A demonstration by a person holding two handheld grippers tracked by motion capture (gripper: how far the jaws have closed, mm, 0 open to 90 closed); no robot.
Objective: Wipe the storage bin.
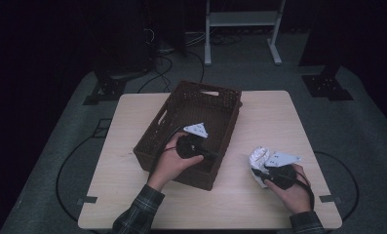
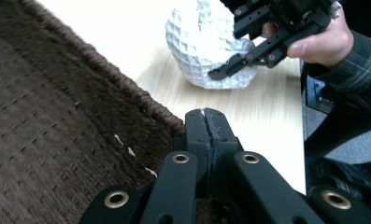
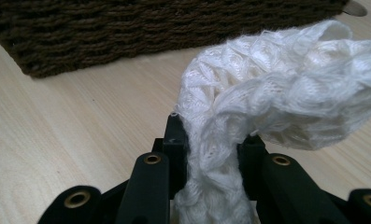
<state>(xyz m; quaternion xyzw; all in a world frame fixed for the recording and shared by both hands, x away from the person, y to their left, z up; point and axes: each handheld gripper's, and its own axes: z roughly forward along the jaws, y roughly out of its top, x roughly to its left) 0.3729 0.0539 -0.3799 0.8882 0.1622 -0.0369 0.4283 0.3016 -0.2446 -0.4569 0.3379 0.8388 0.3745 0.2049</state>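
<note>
From above, the left gripper (image 1: pixel 204 152) hovers over the dark brown woven basket (image 1: pixel 227 100), while its own view shows jaws clenched empty, and the right gripper (image 3: pixel 211 140) grasps the white knitted cloth (image 3: pixel 276 102) on the light wooden table (image 3: pixel 71 135) right of the basket.

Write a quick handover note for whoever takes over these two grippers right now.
Left gripper: shut, empty, over the near right corner of the brown basket.
Right gripper: shut on the white cloth, bunched up on the table right of the basket.
Done: cloth gripped.
Left, probably: lift the cloth into the basket; inside is too dark to tell what it holds.
</note>
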